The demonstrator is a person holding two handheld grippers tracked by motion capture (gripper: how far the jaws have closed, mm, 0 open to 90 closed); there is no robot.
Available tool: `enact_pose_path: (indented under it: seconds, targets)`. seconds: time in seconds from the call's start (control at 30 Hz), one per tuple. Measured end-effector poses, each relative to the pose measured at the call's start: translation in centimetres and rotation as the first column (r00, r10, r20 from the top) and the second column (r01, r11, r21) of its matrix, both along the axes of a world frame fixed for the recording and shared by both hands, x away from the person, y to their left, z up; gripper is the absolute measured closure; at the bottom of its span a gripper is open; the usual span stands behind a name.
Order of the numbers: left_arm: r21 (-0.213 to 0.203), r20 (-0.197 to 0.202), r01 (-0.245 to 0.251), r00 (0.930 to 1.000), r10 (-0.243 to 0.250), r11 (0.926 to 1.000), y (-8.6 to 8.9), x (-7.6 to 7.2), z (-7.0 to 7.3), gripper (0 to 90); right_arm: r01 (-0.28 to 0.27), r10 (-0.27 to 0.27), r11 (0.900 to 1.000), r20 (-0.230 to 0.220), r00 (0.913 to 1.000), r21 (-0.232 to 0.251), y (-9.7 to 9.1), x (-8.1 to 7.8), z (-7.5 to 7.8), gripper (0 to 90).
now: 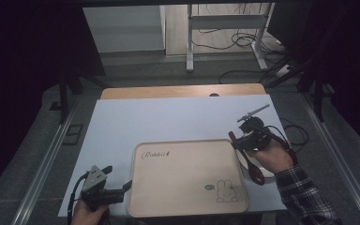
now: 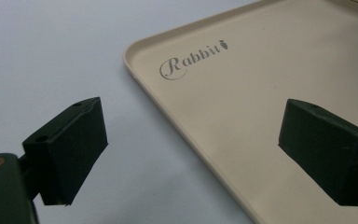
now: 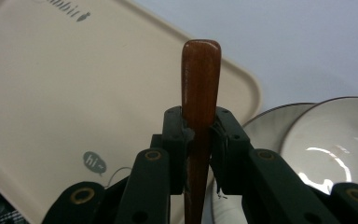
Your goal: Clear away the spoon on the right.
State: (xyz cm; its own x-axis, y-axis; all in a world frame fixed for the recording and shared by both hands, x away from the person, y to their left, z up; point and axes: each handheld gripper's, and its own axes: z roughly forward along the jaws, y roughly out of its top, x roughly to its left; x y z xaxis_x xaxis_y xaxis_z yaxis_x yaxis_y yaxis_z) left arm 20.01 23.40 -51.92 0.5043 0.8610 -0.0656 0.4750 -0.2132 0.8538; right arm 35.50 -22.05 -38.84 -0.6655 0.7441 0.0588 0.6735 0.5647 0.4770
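One wooden spoon is sitting clamped between the jaws of the right gripper, above the right edge of the single beige tray. The spoon is dark reddish-brown, smooth and glossy; in the high view its long axis is running from the handle end near the tray's upper right corner to the oval bowl lower right. Two white, dark-rimmed dishes are lying stacked beside the tray. The left gripper is hovering with jaws wide apart and nothing between them, over the tray's left rim.
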Motion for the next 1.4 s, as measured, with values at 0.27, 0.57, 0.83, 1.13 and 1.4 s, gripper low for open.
enact_pose_path:
  seconds: [0.27,0.57,0.83,1.13,1.4]
  targets:
    - [-0.001,-0.001,-0.001,1.0,0.001,1.0,0.0,0.0,0.0,7.6,-0.018,0.018,0.9998,-0.033,0.9993,0.008,1.3,-1.1,-1.0,76.8]
    - [0.002,0.0,0.002,1.0,-0.002,1.0,-0.1,0.0,0.0,7.6,-0.019,0.02,0.9998,-0.082,0.9965,0.009,2.4,-1.9,-2.8,76.8]
    - [0.003,0.001,0.005,1.0,-0.005,1.0,-0.1,0.1,0.0,7.6,-0.015,0.017,0.9996,-0.109,0.9939,0.024,3.1,-2.2,-4.1,76.8]
    - [0.004,0.003,0.008,1.0,-0.008,1.0,-0.1,0.1,0.0,7.6,0.019,-0.013,0.9989,-0.126,0.992,0.043,3.4,-2.1,-6.3,76.7]
    - [0.003,0.004,0.01,0.9999,-0.01,0.9999,-0.1,0.1,0.0,7.6,0.043,-0.034,0.9968,-0.122,0.992,0.068,3.1,-1.8,-8.8,75.8]
